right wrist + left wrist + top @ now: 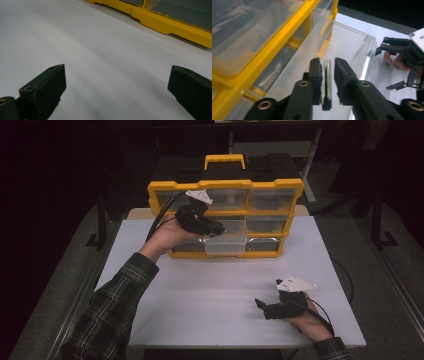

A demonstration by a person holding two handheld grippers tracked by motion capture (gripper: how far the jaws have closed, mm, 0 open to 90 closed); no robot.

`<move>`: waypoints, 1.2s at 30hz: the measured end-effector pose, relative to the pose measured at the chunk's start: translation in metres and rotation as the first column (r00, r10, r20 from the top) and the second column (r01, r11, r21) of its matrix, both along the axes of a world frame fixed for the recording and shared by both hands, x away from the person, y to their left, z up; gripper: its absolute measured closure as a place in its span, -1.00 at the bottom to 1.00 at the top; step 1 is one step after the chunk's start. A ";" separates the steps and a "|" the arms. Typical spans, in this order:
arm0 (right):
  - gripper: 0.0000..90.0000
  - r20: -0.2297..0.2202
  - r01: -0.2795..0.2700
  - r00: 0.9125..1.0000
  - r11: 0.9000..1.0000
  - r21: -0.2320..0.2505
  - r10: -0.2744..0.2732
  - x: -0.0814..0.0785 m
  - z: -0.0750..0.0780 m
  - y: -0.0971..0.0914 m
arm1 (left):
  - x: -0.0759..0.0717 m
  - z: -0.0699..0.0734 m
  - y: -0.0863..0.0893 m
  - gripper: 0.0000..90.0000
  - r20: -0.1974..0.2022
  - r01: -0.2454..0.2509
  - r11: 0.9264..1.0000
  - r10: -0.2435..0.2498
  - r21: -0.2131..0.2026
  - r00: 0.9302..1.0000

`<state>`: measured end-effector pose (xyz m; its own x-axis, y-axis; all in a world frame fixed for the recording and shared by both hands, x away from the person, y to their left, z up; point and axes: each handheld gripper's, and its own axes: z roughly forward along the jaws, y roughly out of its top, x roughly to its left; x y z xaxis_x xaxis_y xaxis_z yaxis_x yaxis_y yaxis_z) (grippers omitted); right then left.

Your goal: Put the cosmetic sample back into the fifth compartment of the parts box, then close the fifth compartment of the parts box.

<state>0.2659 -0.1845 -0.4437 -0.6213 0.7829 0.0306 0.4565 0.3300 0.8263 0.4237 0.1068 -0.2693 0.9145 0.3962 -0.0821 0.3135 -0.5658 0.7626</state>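
A yellow organizer (225,185) with clear drawers stands upright at the back of the white table (200,290). One clear drawer (227,242) of its lower middle row is pulled out. My left gripper (217,229) hovers over that drawer (352,42). Between the jaws of the left gripper (328,62) stands a thin dark disc (327,80), edge-on and slightly blurred. It lies against one pad, with a narrow gap to the other. My right gripper (260,304) rests low at the table's front right, jaws wide apart with nothing between them (117,80).
The organizer's yellow base (175,25) runs across the far side of the right gripper view. The other drawers sit pushed in. My right gripper (382,68) and the hand holding it appear beyond the pulled-out drawer. White tabletop lies between the two hands.
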 end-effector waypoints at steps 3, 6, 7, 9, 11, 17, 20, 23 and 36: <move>-0.97 0.007 -0.001 1.000 1.000 -0.004 0.001 0.000 0.000 0.000 | -0.001 0.002 0.002 0.69 -0.004 0.001 1.000 -0.001 -0.006 1.000; -0.97 0.007 -0.001 1.000 1.000 -0.003 0.001 0.001 0.000 0.000 | -0.002 0.006 0.004 0.86 -0.016 0.009 1.000 -0.010 -0.021 1.000; -0.97 0.000 0.001 1.000 1.000 0.000 -0.001 0.000 0.000 0.000 | -0.003 0.007 0.004 0.90 -0.022 0.009 1.000 -0.010 -0.029 1.000; -0.97 0.008 -0.003 1.000 1.000 -0.004 0.003 0.000 0.000 0.000 | -0.005 0.009 0.006 0.98 -0.029 0.017 0.999 -0.018 -0.033 0.999; -0.97 0.002 -0.002 1.000 1.000 -0.002 0.002 0.000 0.000 0.000 | -0.008 0.012 0.007 0.99 -0.035 0.023 0.999 -0.025 -0.048 0.999; -0.97 -0.005 0.001 1.000 1.000 0.000 -0.001 0.000 0.000 0.001 | -0.020 0.015 0.008 0.99 -0.045 0.051 0.997 -0.054 -0.064 0.998; -0.97 0.003 0.001 1.000 1.000 -0.002 -0.001 0.000 0.000 0.001 | -0.027 0.013 0.006 0.99 -0.045 0.063 0.996 -0.066 -0.066 0.997; -0.97 -0.002 0.002 1.000 1.000 -0.001 -0.002 0.000 0.000 0.001 | -0.033 0.009 0.006 0.99 -0.050 0.067 0.996 -0.071 -0.061 0.996; -0.97 -0.004 0.001 1.000 1.000 -0.002 -0.001 0.000 -0.001 0.002 | -0.038 -0.007 0.005 0.99 -0.059 0.077 0.996 -0.079 -0.035 0.995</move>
